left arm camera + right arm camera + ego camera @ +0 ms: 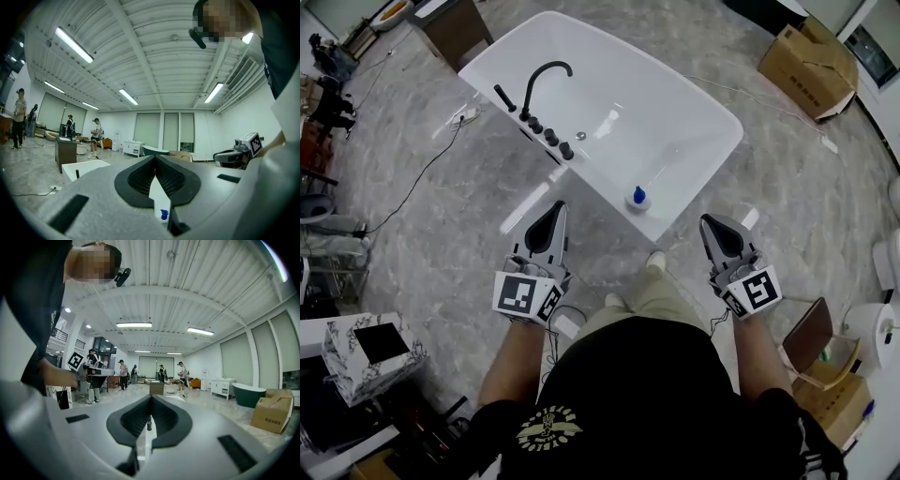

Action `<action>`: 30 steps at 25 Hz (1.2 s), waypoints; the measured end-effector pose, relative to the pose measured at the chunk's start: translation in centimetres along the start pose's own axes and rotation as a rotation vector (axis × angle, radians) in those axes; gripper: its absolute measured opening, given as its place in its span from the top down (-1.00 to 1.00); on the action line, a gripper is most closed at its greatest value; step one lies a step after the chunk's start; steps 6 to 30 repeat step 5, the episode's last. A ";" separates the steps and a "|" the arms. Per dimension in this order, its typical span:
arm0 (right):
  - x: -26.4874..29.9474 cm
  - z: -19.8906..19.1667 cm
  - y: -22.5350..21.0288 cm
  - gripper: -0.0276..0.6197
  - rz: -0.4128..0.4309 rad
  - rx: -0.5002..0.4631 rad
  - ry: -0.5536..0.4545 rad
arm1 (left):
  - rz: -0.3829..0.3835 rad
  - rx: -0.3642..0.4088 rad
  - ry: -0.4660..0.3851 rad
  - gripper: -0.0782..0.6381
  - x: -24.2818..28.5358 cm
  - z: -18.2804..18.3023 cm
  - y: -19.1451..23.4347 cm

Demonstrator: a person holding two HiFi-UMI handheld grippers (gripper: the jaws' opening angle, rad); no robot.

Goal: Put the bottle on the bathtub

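Risk noted: a forward swing of either gripper could have clipped the bottle (638, 197), which stood on a narrow ledge. It would have tipped to the floor or into the basin.

Left gripper (560, 208): jaws clenched together, nothing between them, touching nothing, held near the person's left.

Right gripper (711, 223): likewise closed and empty, on the near right.

The bottle stood upright on the near rim of the tub (727, 117), apart from both grippers. The placement was judged complete.
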State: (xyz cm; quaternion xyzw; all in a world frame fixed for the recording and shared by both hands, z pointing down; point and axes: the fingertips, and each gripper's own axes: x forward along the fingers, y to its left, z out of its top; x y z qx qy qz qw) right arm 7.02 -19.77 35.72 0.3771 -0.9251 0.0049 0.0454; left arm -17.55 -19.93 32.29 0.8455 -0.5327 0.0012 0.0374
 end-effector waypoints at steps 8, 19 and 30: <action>0.9 -1.6 -0.4 0.88 0.010 -0.007 0.037 | -0.004 -0.005 0.013 0.76 0.8 -0.7 0.0; 0.9 -1.6 -0.4 0.88 0.010 -0.007 0.037 | -0.004 -0.005 0.013 0.76 0.8 -0.7 0.0; 0.9 -1.6 -0.4 0.88 0.010 -0.007 0.037 | -0.004 -0.005 0.013 0.76 0.8 -0.7 0.0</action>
